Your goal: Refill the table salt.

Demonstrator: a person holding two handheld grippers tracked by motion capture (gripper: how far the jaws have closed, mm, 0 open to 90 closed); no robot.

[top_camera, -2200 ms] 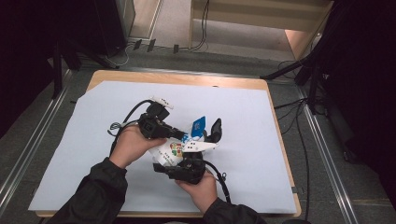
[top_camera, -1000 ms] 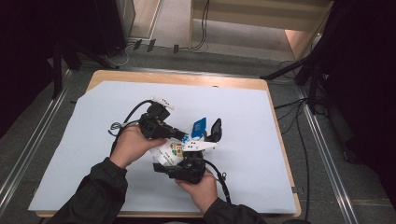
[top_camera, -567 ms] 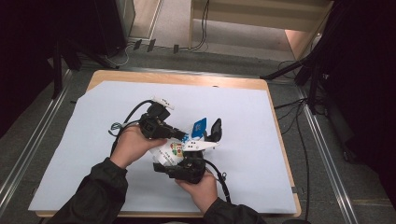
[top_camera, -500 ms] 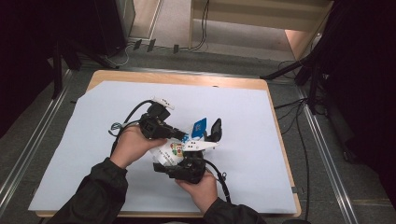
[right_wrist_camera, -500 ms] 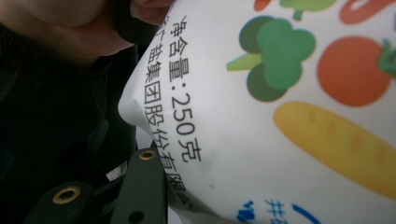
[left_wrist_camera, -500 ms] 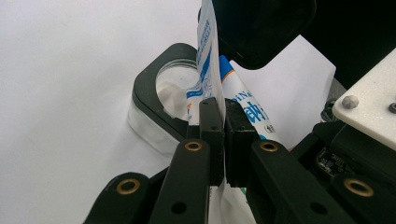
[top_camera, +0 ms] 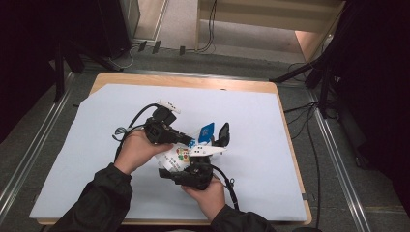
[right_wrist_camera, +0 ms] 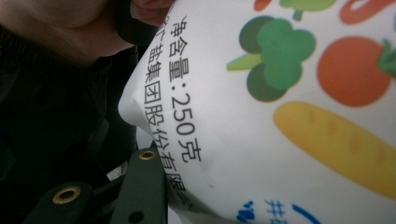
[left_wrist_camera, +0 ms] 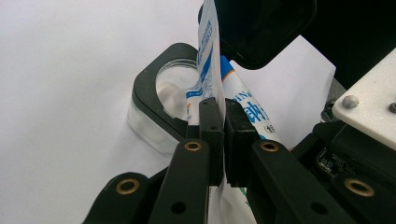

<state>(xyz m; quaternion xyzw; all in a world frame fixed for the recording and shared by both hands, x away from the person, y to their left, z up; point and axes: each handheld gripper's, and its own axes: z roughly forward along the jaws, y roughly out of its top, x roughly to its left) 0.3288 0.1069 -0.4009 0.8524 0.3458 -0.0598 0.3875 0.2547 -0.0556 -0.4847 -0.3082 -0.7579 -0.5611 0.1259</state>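
While the left gripper (left_wrist_camera: 219,135) pinches the salt bag's (left_wrist_camera: 210,60) top edge, right gripper (top_camera: 193,175) probably clamps its body; pouring needs spout kept over the jar (left_wrist_camera: 161,100).

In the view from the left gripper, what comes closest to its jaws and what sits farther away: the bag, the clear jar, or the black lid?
1. Bag: pinched between the left gripper jaws.
2. Jar: just behind, to the left, on the white sheet.
3. Lid: farthest, hinged up at the top.

Bare sheet (top_camera: 87,159) all round — jar (left_wrist_camera: 161,100) crowds the tongs (left_wrist_camera: 219,126); bag (left_wrist_camera: 208,51) between.
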